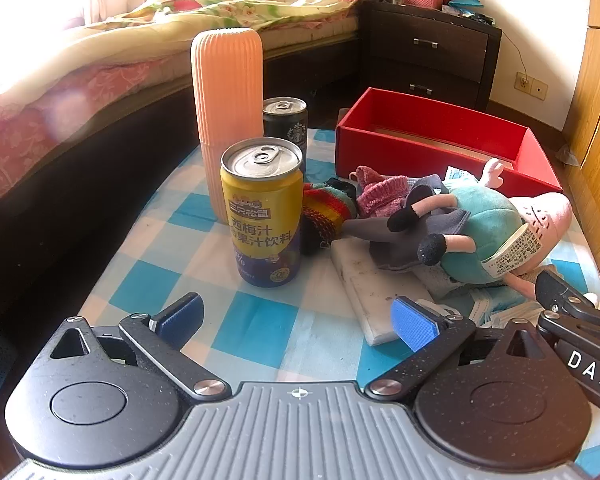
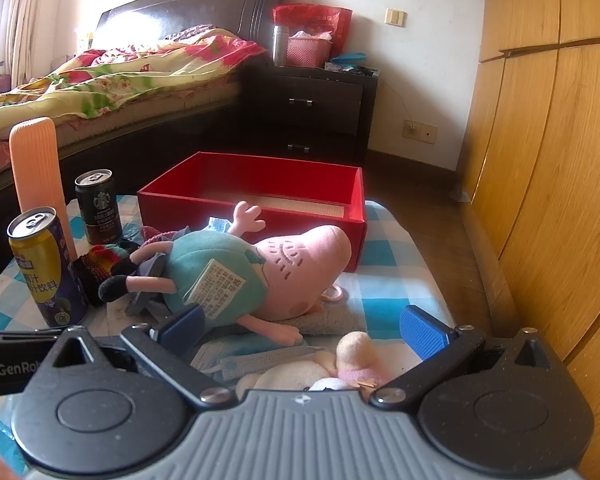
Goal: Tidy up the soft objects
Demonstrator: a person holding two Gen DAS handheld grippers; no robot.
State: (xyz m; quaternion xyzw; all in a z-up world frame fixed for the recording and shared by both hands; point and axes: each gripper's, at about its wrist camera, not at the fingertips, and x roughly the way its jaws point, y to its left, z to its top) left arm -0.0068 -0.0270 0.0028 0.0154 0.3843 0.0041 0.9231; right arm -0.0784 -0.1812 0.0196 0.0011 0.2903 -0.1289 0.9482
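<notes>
A bed with a flowered quilt runs along the left of a sunlit bedroom, a dark nightstand at its head and a wooden wardrobe lining the right wall. In front, a small table under a blue-and-white checked cloth carries the clutter. At its far end sits an open red box, showing only its cardboard floor. Just before the box lies a pink pig plush in a teal dress, on its side, snout toward the box, a printed tag on its body, resting on grey cloth and a white pad. To its left stand a tall peach ribbed case, a yellow juice can and a black coffee can, all upright and close together. Between cans and pig are bunched a striped knit piece and a pink knit piece. Nearer the camera in the right wrist view, a face mask and a small cream plush lie by the pig's feet. The left gripper hovers over bare cloth beside the pad, jaws spread wide and holding nothing. The right gripper hangs above the small plush, jaws likewise released and empty.
</notes>
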